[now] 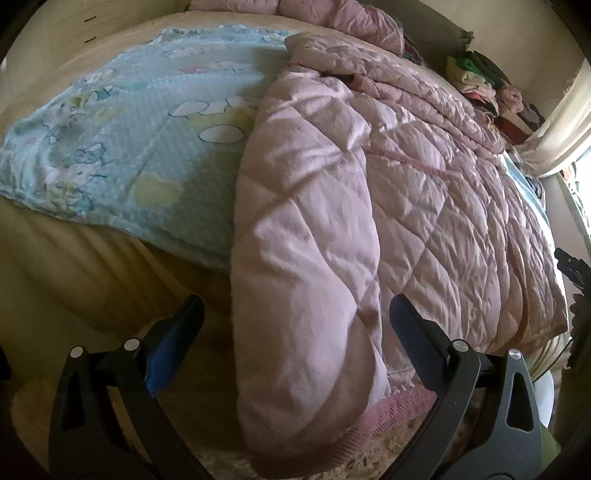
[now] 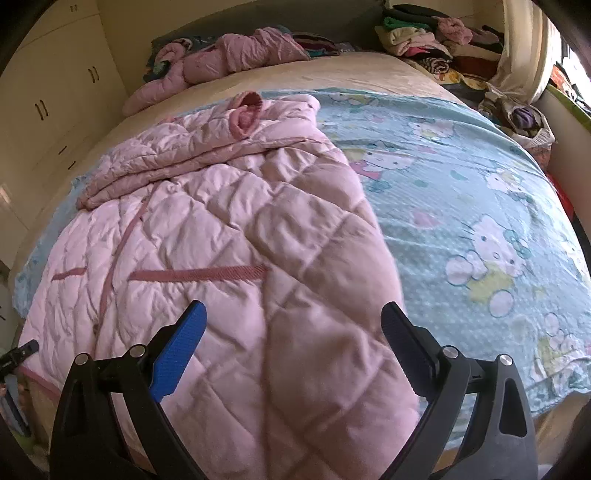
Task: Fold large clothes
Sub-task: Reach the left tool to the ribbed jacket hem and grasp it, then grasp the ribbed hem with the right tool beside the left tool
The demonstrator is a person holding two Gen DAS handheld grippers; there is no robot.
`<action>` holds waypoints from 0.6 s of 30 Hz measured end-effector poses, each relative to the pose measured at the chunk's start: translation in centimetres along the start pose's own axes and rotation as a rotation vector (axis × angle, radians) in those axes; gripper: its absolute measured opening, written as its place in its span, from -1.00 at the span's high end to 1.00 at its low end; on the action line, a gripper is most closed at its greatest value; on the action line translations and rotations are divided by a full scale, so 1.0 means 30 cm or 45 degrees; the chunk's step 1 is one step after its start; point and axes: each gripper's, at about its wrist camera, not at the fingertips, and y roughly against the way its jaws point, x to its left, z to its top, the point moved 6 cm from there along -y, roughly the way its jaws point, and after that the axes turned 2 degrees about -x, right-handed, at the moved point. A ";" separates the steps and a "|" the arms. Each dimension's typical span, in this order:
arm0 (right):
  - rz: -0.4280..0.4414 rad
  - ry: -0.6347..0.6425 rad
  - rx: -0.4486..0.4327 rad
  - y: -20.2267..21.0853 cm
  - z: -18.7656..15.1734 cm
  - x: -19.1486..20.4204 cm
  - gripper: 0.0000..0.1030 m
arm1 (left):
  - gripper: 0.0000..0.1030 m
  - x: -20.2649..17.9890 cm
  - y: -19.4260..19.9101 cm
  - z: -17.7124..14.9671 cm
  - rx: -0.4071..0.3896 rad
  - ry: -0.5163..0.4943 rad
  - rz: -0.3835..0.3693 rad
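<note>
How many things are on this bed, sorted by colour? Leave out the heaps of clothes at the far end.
Pink: 2, the quilted coat and a second padded garment near the headboard.
Light blue: 1, the cartoon blanket.
Total: 3.

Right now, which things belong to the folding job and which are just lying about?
Part of the job:
pink quilted coat
left gripper, open
right gripper, open

Just lying about:
blue cartoon blanket under the coat
second pink garment at the far end
clothes pile
cupboards
</note>
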 end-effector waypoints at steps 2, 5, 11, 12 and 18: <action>-0.009 0.002 0.006 0.012 -0.009 -0.021 -0.84 | -0.79 -0.010 -0.011 -0.006 0.012 -0.021 -0.006; -0.011 0.009 0.018 0.038 -0.023 -0.055 -0.84 | -0.11 -0.026 -0.013 -0.012 0.013 -0.015 -0.062; 0.006 0.007 0.083 0.066 -0.075 -0.118 -0.84 | 0.64 -0.072 0.041 0.011 -0.063 -0.053 -0.119; 0.011 0.011 0.097 0.067 -0.085 -0.121 -0.84 | 0.71 -0.076 0.060 0.025 -0.085 -0.055 -0.137; 0.057 0.011 0.244 0.034 -0.170 -0.132 -0.84 | 0.76 -0.115 0.151 0.115 -0.208 -0.077 -0.171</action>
